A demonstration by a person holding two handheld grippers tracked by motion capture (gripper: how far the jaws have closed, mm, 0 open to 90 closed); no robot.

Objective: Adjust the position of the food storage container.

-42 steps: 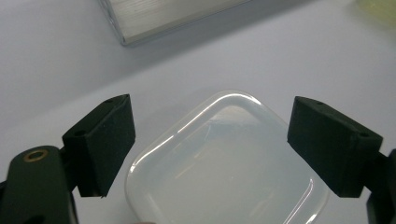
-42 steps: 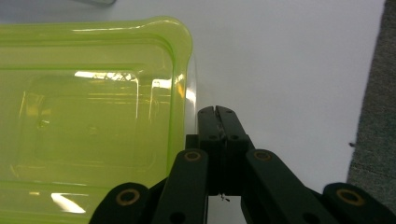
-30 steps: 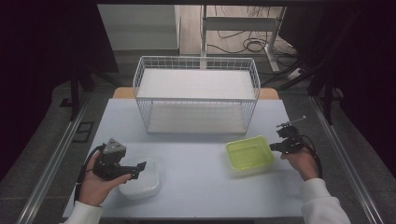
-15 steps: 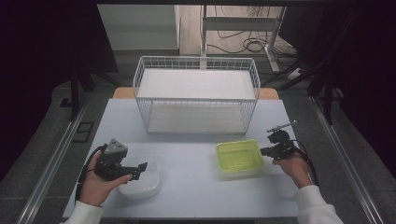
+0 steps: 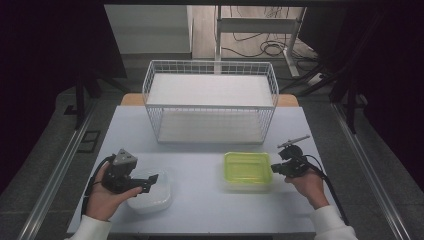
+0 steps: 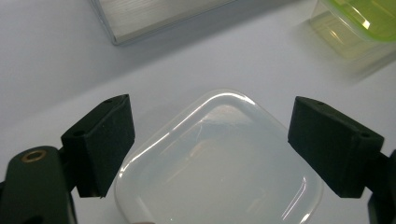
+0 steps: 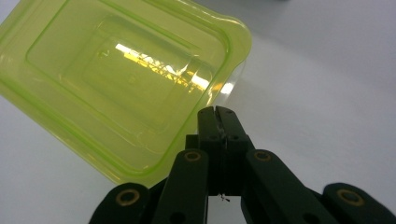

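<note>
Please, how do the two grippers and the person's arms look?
Both grippers are black. The left gripper carries a grey three-cornered plate; the right gripper trails a black cable. Brass-coloured rivets mark the joints. The person wears white sleeves.

Dark curtains (image 5: 55,45) flank a grey floor (image 5: 45,165).

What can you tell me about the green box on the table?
The green box is a see-through, yellow-green plastic tub with a lid, rectangular with rounded corners and a raised rim. It sits flat on the pale table, in front of the wire basket. The shut right gripper presses against its right edge, not holding it.
</note>
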